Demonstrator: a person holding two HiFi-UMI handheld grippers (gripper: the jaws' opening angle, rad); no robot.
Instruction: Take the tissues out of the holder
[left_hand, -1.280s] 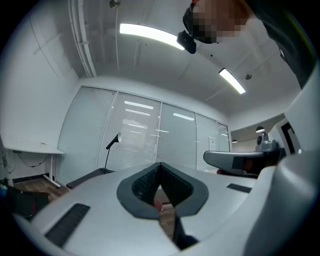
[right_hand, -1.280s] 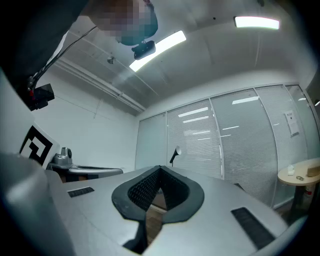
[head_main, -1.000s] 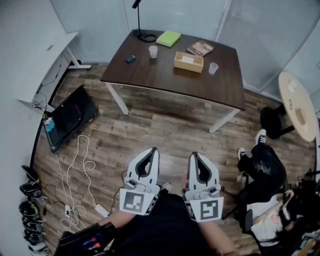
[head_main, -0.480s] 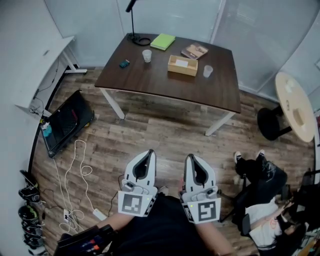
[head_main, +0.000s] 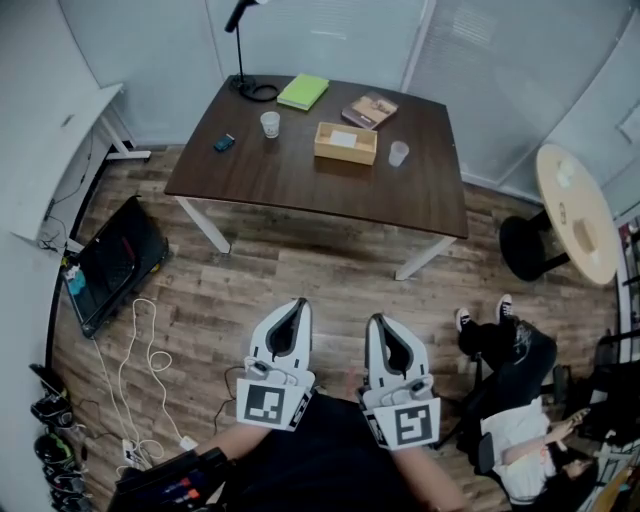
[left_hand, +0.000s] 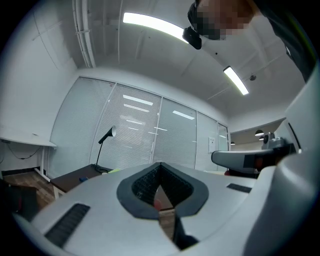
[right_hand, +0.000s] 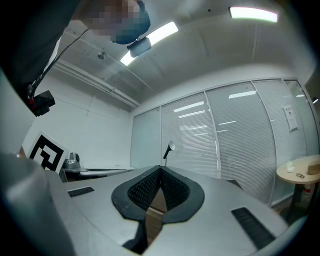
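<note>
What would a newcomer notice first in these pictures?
Low in the head view, the left gripper and right gripper are held side by side over the wood floor, both white, jaws together and empty. Farther off stands a dark table bearing a wooden box and a green notebook.

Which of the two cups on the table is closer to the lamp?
The cup left of the wooden box, near the lamp; the other cup stands right of it.

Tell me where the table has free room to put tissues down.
Bare: the near strip of the table, in front of the holder, left cup and right cup. Crowded: the far edge, with lamp, notebook and book.
</note>
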